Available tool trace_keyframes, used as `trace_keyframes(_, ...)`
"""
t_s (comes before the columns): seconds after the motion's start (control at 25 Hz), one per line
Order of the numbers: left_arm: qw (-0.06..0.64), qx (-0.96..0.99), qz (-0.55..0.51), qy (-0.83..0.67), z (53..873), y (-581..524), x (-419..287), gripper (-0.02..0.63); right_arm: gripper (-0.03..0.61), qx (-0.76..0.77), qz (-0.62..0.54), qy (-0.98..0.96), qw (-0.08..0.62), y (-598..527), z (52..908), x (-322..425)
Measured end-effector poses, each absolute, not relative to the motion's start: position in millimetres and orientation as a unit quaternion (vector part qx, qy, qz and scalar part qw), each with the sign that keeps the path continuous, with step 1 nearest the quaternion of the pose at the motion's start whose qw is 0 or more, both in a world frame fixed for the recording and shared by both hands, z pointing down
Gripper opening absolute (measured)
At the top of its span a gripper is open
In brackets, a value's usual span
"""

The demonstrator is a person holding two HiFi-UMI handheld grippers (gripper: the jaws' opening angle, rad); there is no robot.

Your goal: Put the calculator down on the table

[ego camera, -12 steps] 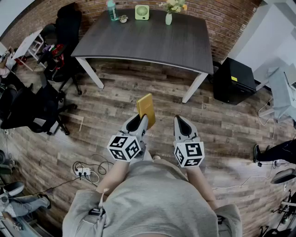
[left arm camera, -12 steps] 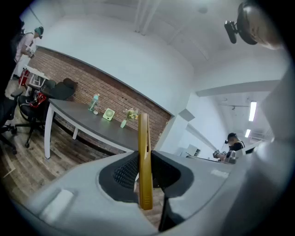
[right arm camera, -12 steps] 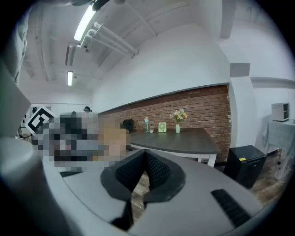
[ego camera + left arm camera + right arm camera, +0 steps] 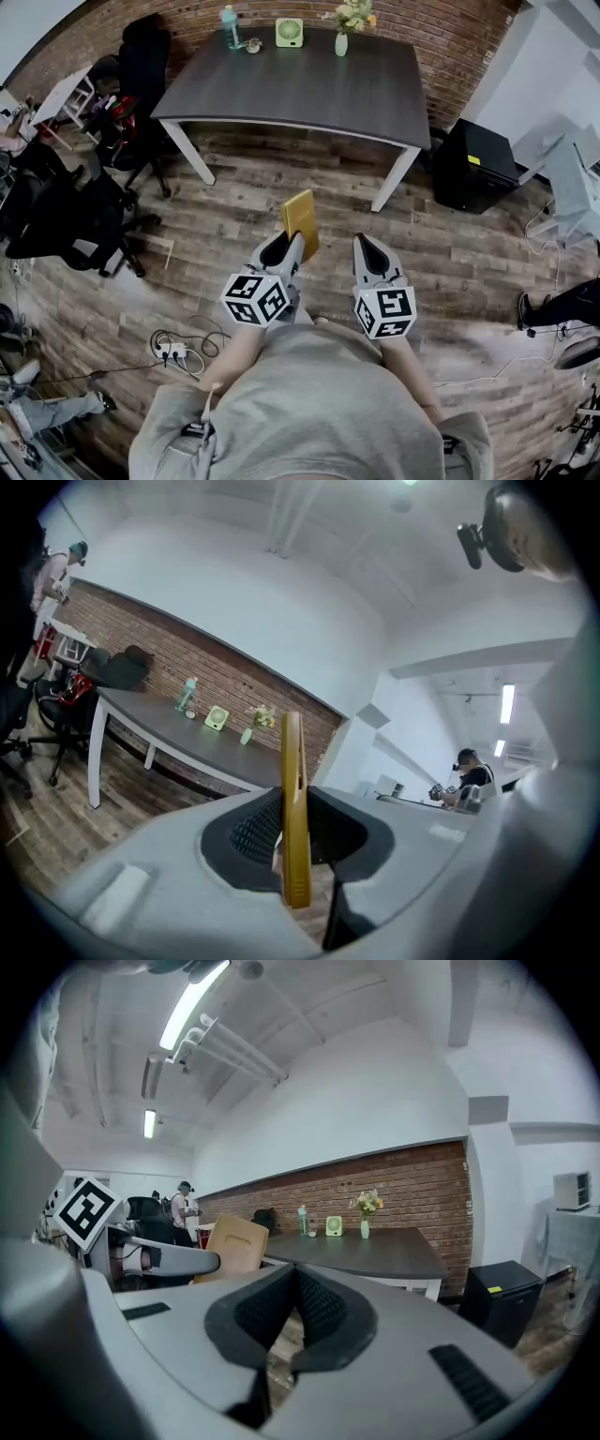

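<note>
A thin yellow calculator stands on edge between the jaws of my left gripper, which is shut on it above the wooden floor. In the left gripper view the calculator shows edge-on, clamped between the black pads. My right gripper is level with the left one, a little to its right, shut with nothing in it; its pads meet at the tips. The dark table lies ahead, well beyond both grippers. The right gripper view shows the calculator to the left, in front of the table.
At the table's far edge stand a water bottle, a small green fan and a vase of flowers. A black cabinet stands to the right of the table. Office chairs are on the left. Cables lie on the floor.
Both grippers and the calculator have shifted only very slightly forward and right. The grip on the calculator is the same.
</note>
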State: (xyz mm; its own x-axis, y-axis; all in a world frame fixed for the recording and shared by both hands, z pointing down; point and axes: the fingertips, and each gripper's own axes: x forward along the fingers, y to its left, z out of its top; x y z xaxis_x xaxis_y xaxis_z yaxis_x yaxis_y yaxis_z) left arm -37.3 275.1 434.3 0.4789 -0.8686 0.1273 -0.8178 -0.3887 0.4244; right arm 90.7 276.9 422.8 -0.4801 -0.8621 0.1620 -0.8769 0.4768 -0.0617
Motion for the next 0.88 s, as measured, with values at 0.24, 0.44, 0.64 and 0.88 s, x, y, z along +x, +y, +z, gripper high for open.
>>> trace_keyframes(0.24, 0.219, 0.830, -0.063, -0.509, 435, 283, -35, 0.087, 0.002, 0.510, 0.084, -0.855, 0.035, 281, 424, 97)
trace_keyframes(0.44, 0.217, 0.831, -0.064, -0.508, 433, 284, -31, 0.087, 0.002, 0.513, 0.087, -0.853, 0.032, 280, 423, 102)
trace_keyframes(0.64, 0.220, 0.829, -0.066, -0.509, 434, 287, -33, 0.087, 0.002, 0.504, 0.092, -0.858, 0.033, 285, 426, 95)
trace_keyframes(0.88, 0.223, 0.826, -0.070, -0.513, 433, 280, -33, 0.087, 0.002, 0.499, 0.098, -0.860, 0.038, 278, 429, 97)
